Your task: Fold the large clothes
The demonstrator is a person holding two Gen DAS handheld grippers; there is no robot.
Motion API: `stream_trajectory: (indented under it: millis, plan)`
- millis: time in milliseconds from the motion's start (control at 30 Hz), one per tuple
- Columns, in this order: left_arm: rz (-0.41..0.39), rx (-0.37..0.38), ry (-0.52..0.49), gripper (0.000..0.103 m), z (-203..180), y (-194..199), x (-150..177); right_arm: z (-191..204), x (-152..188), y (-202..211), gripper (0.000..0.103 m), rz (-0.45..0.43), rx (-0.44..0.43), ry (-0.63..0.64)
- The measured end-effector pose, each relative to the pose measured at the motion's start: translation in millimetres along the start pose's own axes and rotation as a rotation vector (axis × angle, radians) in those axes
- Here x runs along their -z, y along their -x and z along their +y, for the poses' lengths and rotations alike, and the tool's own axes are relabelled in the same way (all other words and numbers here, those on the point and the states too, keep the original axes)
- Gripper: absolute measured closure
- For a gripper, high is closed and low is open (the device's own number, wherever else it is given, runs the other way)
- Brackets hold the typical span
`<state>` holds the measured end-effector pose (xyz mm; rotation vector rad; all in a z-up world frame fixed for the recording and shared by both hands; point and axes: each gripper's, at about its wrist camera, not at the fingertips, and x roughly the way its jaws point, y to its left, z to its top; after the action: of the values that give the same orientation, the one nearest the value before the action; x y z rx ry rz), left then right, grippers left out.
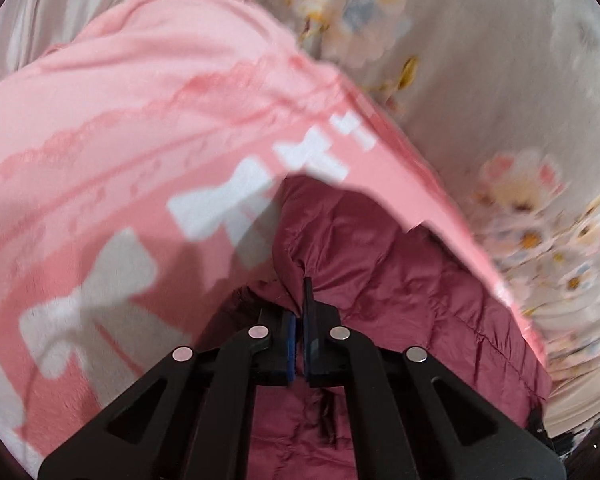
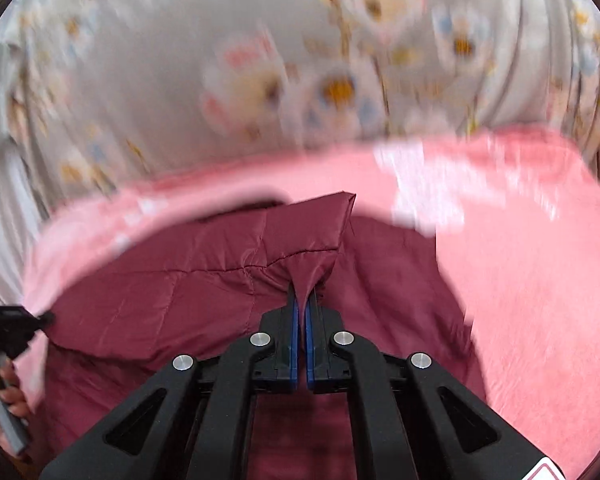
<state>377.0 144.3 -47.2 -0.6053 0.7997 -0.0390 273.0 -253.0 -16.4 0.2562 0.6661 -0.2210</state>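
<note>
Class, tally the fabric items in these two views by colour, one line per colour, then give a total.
Maroon quilted garment, pinched by left hand-held gripper and right hand-held gripper: 1
Pink blanket with white bows: 1
Grey floral sheet: 1
Total: 3

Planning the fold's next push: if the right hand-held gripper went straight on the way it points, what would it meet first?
The maroon jacket it already pinches; past that fold, probably the pink blanket, though blur hides depth.
</note>
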Motion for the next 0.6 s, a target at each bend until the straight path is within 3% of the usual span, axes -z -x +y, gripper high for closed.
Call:
stream_trajectory:
  millis: [167, 600]
  plan:
    - [0.074, -0.055, 0.007, 0.102, 18.3, -26.3, 16.9, -12.2, 20.7, -28.3, 0.101, 0.113, 0.003, -0.031]
    - [0.038, -0.240, -0.216, 0.102, -11.0, -28.8, 36.1, -8.4, 26.9, -35.7, 0.099, 0.154, 0.028, -0.013]
